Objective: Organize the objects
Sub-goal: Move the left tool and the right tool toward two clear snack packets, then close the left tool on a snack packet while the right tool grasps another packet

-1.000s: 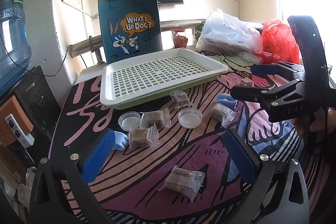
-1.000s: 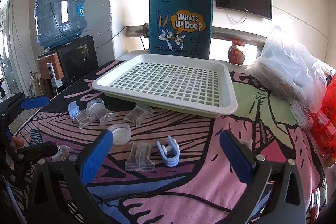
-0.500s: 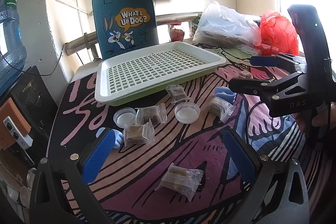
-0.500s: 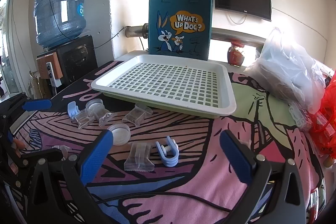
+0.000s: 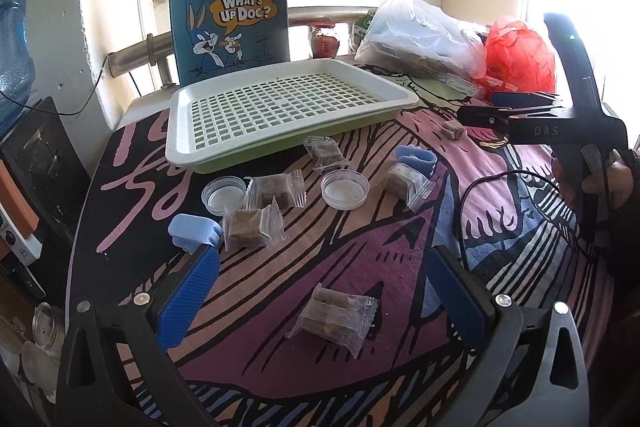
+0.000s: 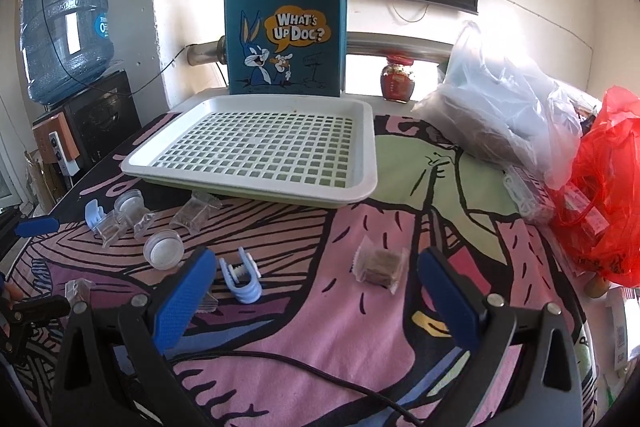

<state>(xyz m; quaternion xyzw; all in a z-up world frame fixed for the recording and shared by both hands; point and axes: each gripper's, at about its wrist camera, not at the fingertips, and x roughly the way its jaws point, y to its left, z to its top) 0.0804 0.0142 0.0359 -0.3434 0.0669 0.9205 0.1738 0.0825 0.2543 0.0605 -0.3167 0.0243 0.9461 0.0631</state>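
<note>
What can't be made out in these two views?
- Tote bag: its inside, hidden by its own front, both views.
- White plastic bag: contents blurred behind the film, both views.
- Snack packet beside the blue clip: mostly hidden by the right gripper's finger.
- Water jug: cut off by the left view's edge.

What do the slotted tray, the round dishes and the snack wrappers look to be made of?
Tray: likely matte moulded plastic, white over a green base, gridded holes. Round dish: apparently clear rigid plastic, glossy rim. Snack wrapper: thin clear film, crinkled, serrated ends.
</note>
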